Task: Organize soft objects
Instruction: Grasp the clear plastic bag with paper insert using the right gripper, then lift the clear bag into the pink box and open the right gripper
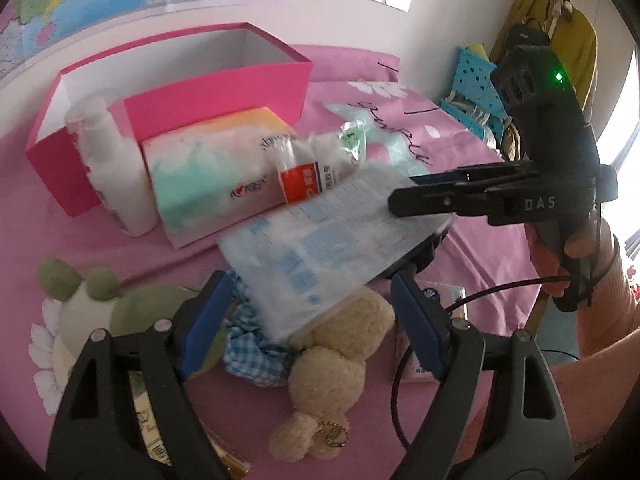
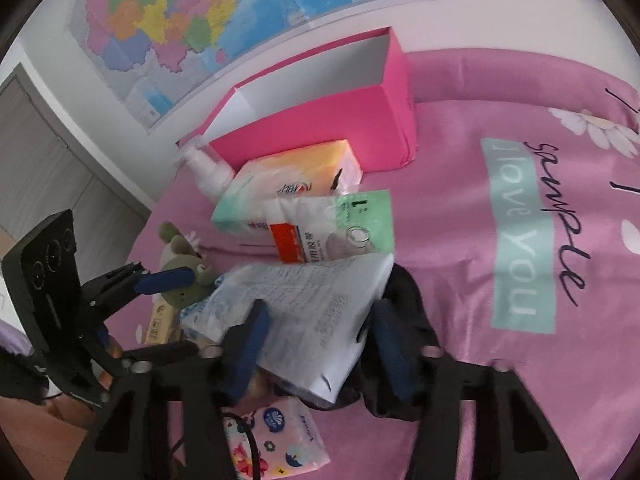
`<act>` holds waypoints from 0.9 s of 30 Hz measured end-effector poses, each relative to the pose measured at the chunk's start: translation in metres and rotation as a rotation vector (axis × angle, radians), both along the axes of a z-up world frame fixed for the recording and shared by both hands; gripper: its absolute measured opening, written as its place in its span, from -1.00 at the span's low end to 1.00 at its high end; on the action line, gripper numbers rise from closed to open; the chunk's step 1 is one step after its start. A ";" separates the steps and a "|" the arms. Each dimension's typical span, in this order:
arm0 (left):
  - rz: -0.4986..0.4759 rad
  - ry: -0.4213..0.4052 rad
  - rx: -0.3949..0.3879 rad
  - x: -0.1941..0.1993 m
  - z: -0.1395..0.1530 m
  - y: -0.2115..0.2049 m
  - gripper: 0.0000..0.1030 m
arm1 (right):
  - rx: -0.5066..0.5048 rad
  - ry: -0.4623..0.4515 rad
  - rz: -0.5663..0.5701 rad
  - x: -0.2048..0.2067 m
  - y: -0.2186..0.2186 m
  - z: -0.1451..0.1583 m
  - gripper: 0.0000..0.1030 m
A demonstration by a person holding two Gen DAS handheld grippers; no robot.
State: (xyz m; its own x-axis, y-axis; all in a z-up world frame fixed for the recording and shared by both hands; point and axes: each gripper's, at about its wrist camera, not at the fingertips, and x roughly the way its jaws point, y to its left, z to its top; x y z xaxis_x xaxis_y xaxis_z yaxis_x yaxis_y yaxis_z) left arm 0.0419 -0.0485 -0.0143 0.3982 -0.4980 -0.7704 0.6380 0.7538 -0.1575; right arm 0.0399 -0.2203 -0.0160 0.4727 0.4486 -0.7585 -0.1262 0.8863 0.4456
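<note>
A white soft pack with blue print lies tilted over a beige teddy bear in a blue checked dress. My right gripper straddles that pack, pads wide on both sides, jaws open; in the left wrist view its fingers lie across the pack's right end. My left gripper is open just above the bear and pack. A green plush lies left of the bear. The open pink box stands at the back.
A tissue box, a white pump bottle and a green-and-orange packet sit before the pink box. A floral tissue pack lies near. A dark cloth lies under the right gripper. A blue basket stands far right.
</note>
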 end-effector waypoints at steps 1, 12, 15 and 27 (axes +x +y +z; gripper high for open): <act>0.001 0.002 0.004 0.001 0.000 -0.002 0.60 | -0.005 -0.002 -0.001 0.000 0.000 -0.002 -0.20; 0.034 0.045 -0.032 0.016 0.000 0.000 0.60 | 0.007 -0.157 0.009 -0.018 -0.002 0.014 -0.72; 0.022 0.056 -0.040 0.017 -0.002 -0.003 0.59 | 0.035 -0.170 0.052 -0.018 0.004 0.016 -0.65; 0.076 0.047 -0.051 0.023 0.004 0.002 0.57 | 0.060 -0.165 0.073 -0.012 0.013 0.007 -0.74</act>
State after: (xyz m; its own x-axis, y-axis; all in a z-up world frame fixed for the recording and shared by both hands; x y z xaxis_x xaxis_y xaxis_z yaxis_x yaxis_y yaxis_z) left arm 0.0650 -0.0468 -0.0099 0.4001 -0.5068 -0.7636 0.5700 0.7900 -0.2258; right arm 0.0280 -0.2072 -0.0090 0.5530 0.5279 -0.6446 -0.2643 0.8449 0.4651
